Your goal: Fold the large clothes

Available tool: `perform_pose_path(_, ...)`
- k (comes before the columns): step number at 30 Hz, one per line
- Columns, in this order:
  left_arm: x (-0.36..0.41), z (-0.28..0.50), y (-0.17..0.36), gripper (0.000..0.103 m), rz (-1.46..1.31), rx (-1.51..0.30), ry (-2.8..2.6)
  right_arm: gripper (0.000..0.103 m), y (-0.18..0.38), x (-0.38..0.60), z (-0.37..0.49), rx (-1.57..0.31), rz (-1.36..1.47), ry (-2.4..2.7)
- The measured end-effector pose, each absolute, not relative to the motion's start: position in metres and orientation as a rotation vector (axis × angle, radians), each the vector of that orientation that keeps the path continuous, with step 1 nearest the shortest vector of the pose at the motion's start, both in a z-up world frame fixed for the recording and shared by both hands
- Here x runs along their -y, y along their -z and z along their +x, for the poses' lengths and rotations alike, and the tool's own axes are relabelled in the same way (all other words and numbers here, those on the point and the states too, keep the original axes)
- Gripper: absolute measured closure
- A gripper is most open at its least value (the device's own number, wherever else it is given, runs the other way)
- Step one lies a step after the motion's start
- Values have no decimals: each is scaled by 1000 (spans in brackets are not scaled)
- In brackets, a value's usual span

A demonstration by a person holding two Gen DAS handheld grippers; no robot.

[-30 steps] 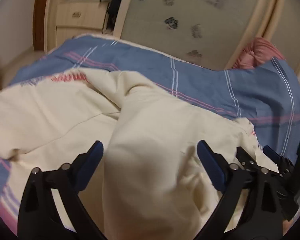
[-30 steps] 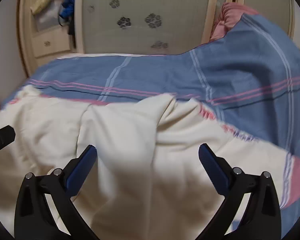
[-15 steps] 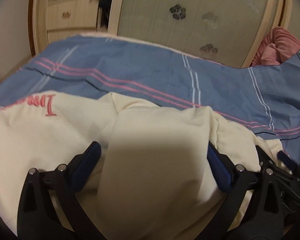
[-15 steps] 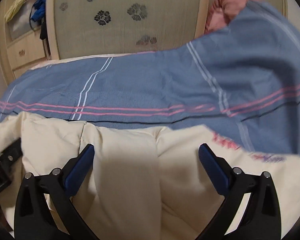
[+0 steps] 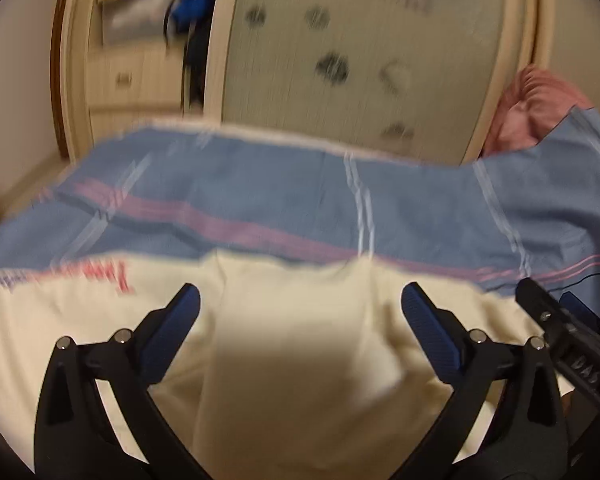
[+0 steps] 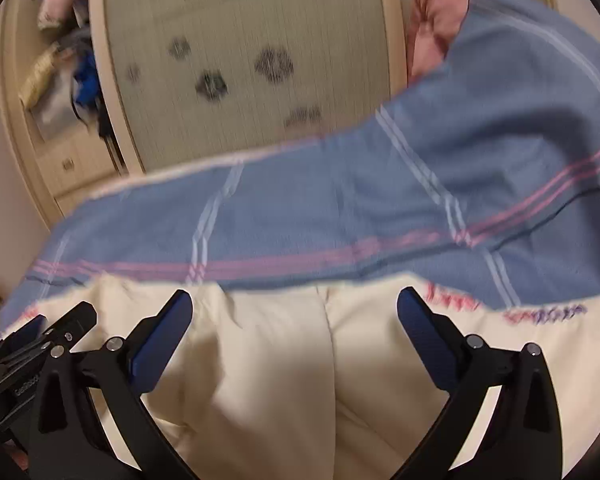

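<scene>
Dim warm indoor light, heavy motion blur throughout, with fisheye bending and dark vignetted corners.

**Bed under the blue cover**

I saw the bed (image 5: 260, 136) spread with a blue blanket (image 5: 284, 196) striped pink and white. A cream garment (image 5: 300, 340) with red lettering lay directly on it, and a pink pillow (image 5: 540, 108) sat at its far right end.

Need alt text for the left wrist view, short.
The left gripper, open, hangs over a cream garment with red lettering, lying on a blue striped bedsheet. The right gripper shows at the right edge; a blurred wardrobe stands behind.
</scene>
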State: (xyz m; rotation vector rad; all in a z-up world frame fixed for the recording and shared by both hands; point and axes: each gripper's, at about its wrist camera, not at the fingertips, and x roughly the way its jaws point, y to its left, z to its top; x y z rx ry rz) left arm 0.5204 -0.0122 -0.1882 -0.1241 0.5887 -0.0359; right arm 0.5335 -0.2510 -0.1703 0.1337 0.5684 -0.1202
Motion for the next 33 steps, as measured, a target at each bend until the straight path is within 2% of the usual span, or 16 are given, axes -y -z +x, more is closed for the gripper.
perform_pose_path(2,17,525,189,2,-18,-586,-70,1,186,249,545,-607,30,209)
perform_pose_path(3,15,536,201,2,22,-637,-130,1,210,255,560,-697,16,227)
perform_pose_path(5,-8,558,236,2,-126,-795,-70,1,238,284,572,-802,233,129)
perform_pose_path(7,-29,558,233,2,-284,-802,-9,1,229,298,567,-788,338,98)
perform_pose_path(10,-23,539,201,2,-247,-718,-2,1,208,287,553,-706,250,124)
perform_pose_path(14,5,502,147,2,-147,-681,123,1,187,275,534,-745,229,61)
perform_pose_path(18,14,447,106,2,-108,-652,101,1,110,271,476,-673,200,29)
perform_pose_path(20,11,410,95,2,-148,-637,87,1,96,269,440,-635,147,99)
perform_pose_path(22,13,370,97,2,-171,-582,88,1,103,269,412,-634,172,149)
perform_pose_path(24,16,342,108,2,-145,-504,113,1,122,267,376,-560,284,-27)
perform_pose_path(28,0,274,162,2,-217,-158,122,1,172,272,302,-239,322,-114)
perform_pose_path(30,6,287,164,2,-166,-202,202,1,177,276,327,-389,268,-123)
perform_pose_path(33,15,296,165,2,-124,-221,270,1,180,288,328,-328,361,-265)
